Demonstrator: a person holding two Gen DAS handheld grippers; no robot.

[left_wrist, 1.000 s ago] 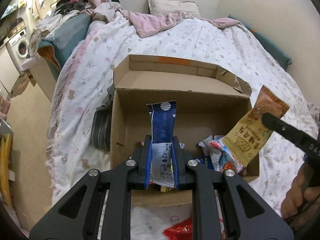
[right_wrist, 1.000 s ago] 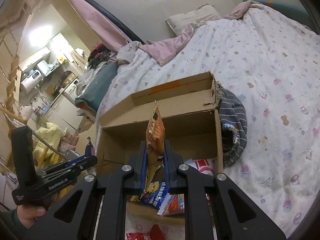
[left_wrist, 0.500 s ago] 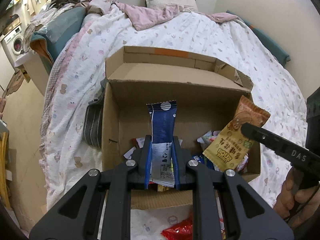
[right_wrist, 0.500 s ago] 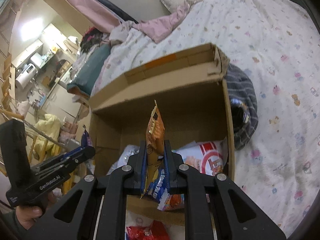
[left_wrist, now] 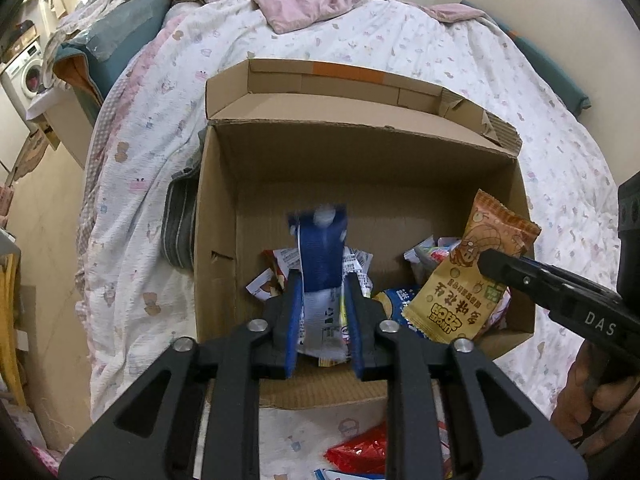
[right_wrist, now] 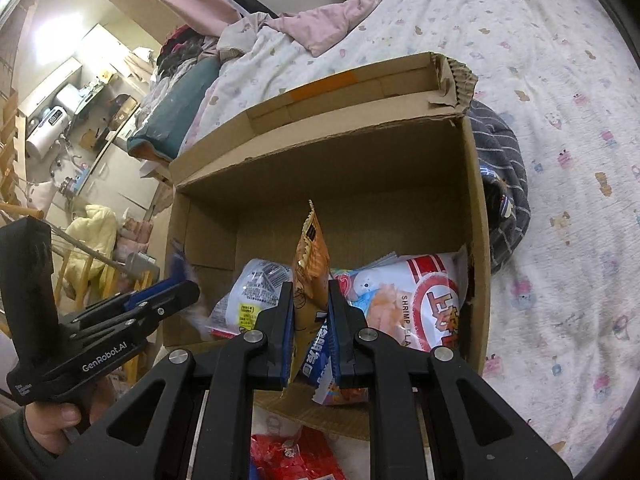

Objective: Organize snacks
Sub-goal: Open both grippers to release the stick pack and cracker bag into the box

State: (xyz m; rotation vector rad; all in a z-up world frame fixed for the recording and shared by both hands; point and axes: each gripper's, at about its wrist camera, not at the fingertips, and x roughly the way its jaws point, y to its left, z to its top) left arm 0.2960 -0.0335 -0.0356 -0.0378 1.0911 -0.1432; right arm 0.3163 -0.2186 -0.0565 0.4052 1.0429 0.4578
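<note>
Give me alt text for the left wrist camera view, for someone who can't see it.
The left gripper, its jaws opening, has a blue snack packet between its fingers above an open cardboard box of snacks on a bed. At right, the right gripper holds an orange snack packet over the box.

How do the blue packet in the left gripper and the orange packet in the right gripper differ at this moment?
The blue packet is blurred and loose between the left gripper's opening jaws; the orange packet is sharp and pinched in the shut right gripper. Blue is narrow; orange is wider. Both are over the cardboard box.
</note>
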